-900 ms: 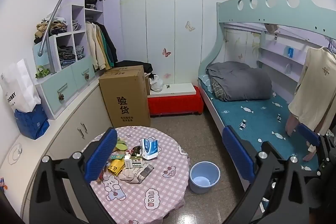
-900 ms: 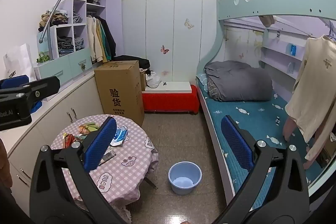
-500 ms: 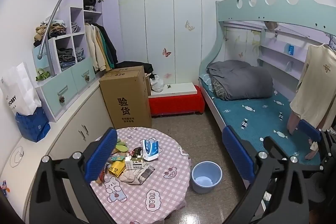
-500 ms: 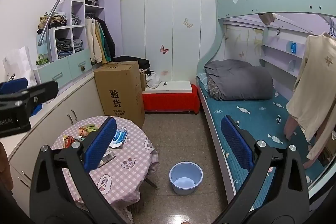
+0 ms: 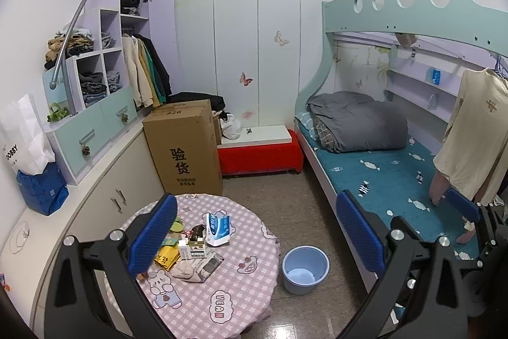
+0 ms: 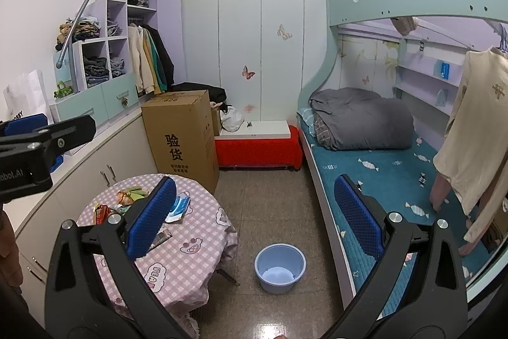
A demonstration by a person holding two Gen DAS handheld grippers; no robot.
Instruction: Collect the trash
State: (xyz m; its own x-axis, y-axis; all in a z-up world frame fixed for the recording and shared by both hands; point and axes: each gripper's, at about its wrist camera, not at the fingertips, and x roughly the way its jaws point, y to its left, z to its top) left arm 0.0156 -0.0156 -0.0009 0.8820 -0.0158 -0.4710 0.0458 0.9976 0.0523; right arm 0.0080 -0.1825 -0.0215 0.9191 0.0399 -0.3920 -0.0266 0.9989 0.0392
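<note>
The left hand-held gripper [image 5: 254, 231] hung above the scene with its blue pads spread wide and nothing between them. The right hand-held gripper [image 6: 254, 221] was likewise released and empty, held off to the side over the floor.

Below the left one stood a round tabletop [image 5: 241, 297] under a pink checked cloth, and the trash [image 5: 187, 247] lay in a loose heap on its near-left part. In the heap were a blue-and-white carton [image 5: 218, 229] standing upright, a yellow wrapper [image 5: 165, 258], a small white box [image 5: 183, 248], a folded printed paper [image 5: 208, 266] and a crumpled beige piece [image 5: 184, 270] touching it. All of it was well apart from both sets of pads.

These pieces looked light and mostly soft; the wrappers and paper would probably crumple and slip, so a pinch across a bunched fold seemed wiser than a grip on a flat face. The carton looked stiffer, likely hollow, and best taken across its narrow sides without much squeeze.

On the floor just beside the table sat a pale blue bucket [image 5: 305, 269], open, with only something pale at its bottom, a likely place for the trash. A large cardboard box [image 5: 184, 148] stood behind the table, and a bunk bed [image 5: 381, 177] ran along the right wall.
</note>
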